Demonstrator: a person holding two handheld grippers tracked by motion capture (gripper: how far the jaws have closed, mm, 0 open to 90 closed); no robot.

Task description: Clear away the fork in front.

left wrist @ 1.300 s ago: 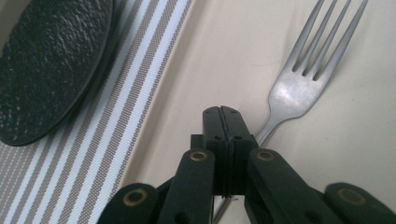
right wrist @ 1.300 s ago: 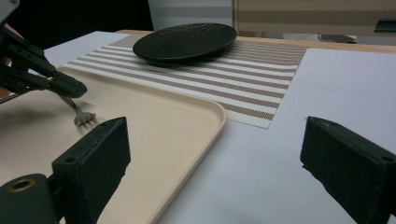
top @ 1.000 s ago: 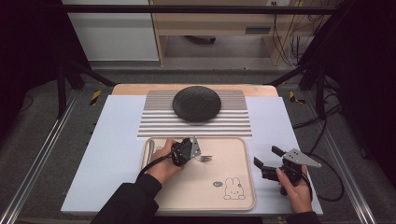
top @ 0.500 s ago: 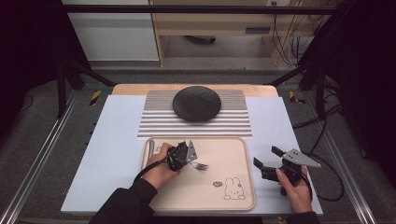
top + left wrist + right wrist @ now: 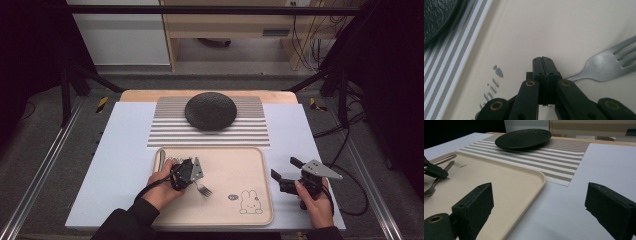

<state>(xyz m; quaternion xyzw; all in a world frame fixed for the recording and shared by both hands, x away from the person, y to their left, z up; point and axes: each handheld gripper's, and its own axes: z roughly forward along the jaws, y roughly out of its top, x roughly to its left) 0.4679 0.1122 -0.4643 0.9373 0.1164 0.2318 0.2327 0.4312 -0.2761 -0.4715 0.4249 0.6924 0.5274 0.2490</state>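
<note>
**Left gripper clamped on a fork over the tray, right gripper held open beside it**

At the left part of the beige plastic tray (image 5: pixel 250 165) with a rabbit print, the person's left hand (image 5: pixel 162 187) comes in from the near edge of the surface, forearm angled inward, wrist bent so the left gripper (image 5: pixel 192 176) points across the tray toward its right side. Its jaws are pressed together on the handle of the silver metal fork (image 5: pixel 609 63), whose tines stick out past the jaws toward the tray's middle, low over the tray floor. A second metal utensil (image 5: pixel 161 159) lies along the tray's left rim. Beyond the tray's far edge, a dark round plate (image 5: pixel 210 111) sits on a striped placemat (image 5: pixel 165 131). Off the tray's right edge, near the surface's near right corner, the right hand (image 5: pixel 315 200) holds the right gripper (image 5: pixel 286 172) level, pointing away from the person, jaws wide apart with nothing between them.
</note>
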